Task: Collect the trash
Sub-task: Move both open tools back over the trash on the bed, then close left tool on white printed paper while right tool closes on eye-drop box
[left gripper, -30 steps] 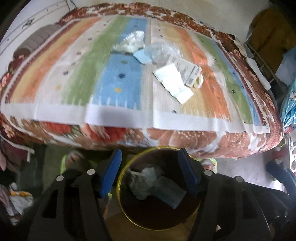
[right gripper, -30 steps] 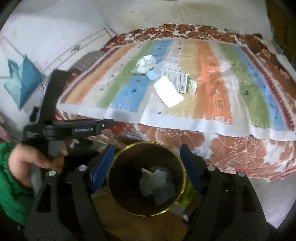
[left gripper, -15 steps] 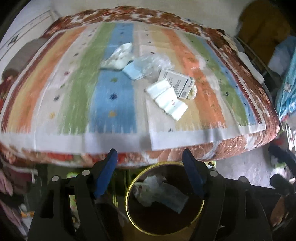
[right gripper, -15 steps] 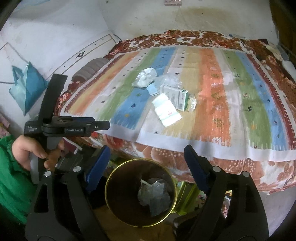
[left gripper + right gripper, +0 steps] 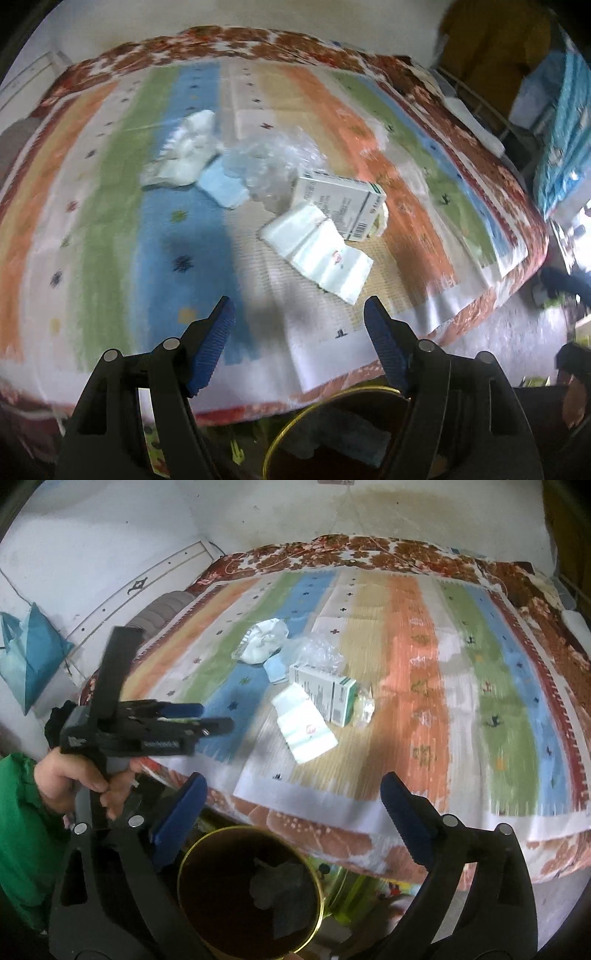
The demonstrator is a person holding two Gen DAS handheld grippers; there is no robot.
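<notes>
Trash lies in the middle of a striped bed cover (image 5: 110, 221): a white crumpled tissue (image 5: 184, 155), a light blue scrap (image 5: 221, 188), a clear plastic wrap (image 5: 273, 162), a white-green carton (image 5: 340, 203) and a flat white packet (image 5: 317, 251). The same pile shows in the right wrist view: carton (image 5: 325, 694), packet (image 5: 303, 727), tissue (image 5: 264, 640). A brown bin with a gold rim (image 5: 251, 893) stands below the bed edge with crumpled trash inside. My left gripper (image 5: 299, 347) is open and empty over the bed's near edge. My right gripper (image 5: 291, 812) is open and empty above the bin.
The left gripper and the hand holding it (image 5: 122, 731) show at the left of the right wrist view. A teal bag (image 5: 29, 653) hangs on the white wall at left. Blue cloth and a rack (image 5: 561, 129) stand right of the bed. Something yellow-green (image 5: 354, 893) sits beside the bin.
Both grippers have risen and moved forward from the bin toward the bed. The left one is now over the bed's near edge, closer to the trash pile. Both stay open.
</notes>
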